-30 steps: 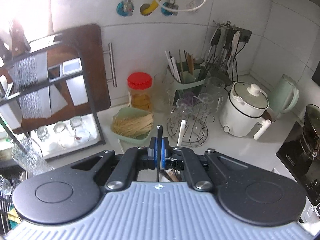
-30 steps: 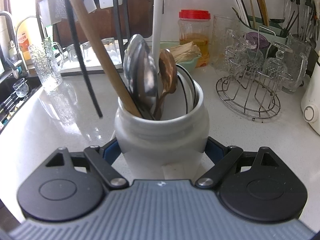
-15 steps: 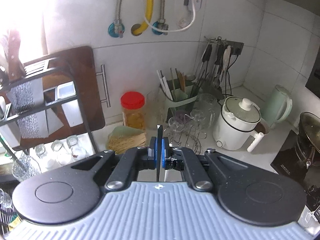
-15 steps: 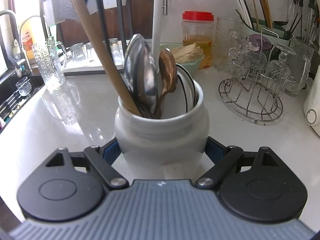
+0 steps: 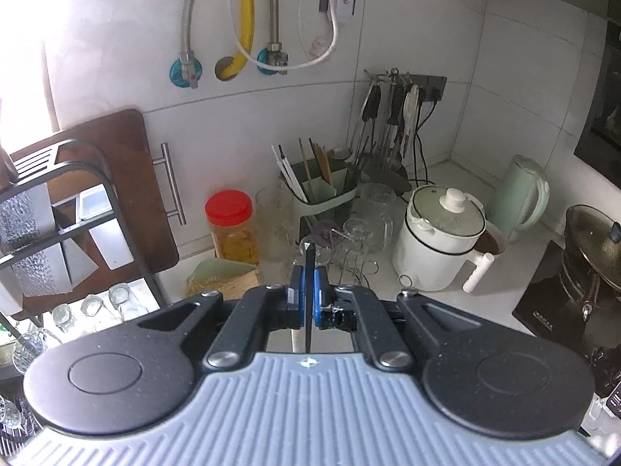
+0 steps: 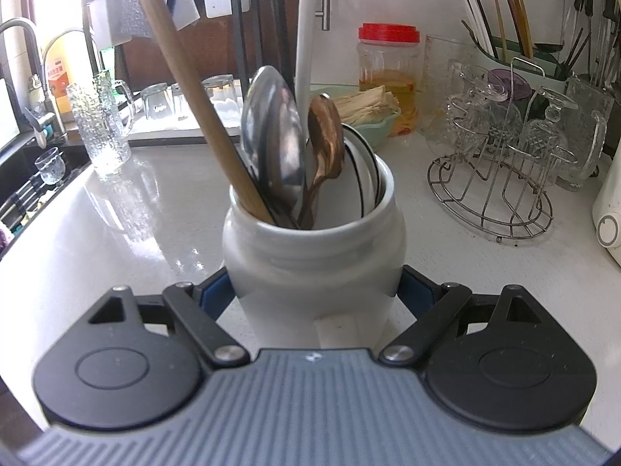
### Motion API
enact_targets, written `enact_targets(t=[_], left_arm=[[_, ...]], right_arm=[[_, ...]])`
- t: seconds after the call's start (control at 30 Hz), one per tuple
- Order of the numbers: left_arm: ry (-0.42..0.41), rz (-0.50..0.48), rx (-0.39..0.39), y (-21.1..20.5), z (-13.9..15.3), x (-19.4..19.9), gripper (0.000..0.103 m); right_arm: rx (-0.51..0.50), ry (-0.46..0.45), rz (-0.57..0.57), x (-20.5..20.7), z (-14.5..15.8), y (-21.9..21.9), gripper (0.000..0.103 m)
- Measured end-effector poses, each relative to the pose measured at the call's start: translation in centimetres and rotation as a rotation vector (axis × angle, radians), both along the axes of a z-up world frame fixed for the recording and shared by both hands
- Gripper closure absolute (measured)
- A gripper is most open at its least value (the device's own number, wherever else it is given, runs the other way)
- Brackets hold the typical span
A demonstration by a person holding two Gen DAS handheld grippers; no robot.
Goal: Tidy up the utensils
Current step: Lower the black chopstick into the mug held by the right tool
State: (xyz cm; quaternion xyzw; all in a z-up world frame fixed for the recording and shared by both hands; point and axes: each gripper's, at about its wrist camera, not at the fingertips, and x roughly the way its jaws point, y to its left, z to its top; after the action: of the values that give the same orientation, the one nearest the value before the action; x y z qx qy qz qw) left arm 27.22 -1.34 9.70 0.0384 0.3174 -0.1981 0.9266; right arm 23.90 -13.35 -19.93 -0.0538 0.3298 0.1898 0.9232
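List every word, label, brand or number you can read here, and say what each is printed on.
None can be read for certain.
Black induction cooktop: white brand lettering, too small to read.
Orange-labelled yellow bottle by the tap: printed characters, blurred.
White label on the white ceramic utensil crock: faint marks, illegible.

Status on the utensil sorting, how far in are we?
Early to middle. Done: the green holder by the wall already has chopsticks standing in it. In hand: the left hand-held gripper is shut on a thin black stick, and the right hand-held gripper clamps the white jar. Left: the jar still holds a wooden handle, a steel ladle and a brown spoon.
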Motion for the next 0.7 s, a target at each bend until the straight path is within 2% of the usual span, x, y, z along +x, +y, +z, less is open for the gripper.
enact_targets(t=[0.27,0.47,0.7], left_arm=[[0.065,-0.006,0.018,-0.5,-2.4,1.2,0.098],[0.191,-0.020,0.005,-0.4,-4.4,3.0,0.098],[0.314,-0.080,0.061,-1.1,-5.8,5.4,0.098]], right_arm=[[0.003,-0.001,0.003,0.0,0.0,0.0,0.012],[0.002,-0.001,0.003,0.0,0.0,-0.1,0.012],[0.003,-0.005,0.001,0.0,0.0,0.0,0.012]])
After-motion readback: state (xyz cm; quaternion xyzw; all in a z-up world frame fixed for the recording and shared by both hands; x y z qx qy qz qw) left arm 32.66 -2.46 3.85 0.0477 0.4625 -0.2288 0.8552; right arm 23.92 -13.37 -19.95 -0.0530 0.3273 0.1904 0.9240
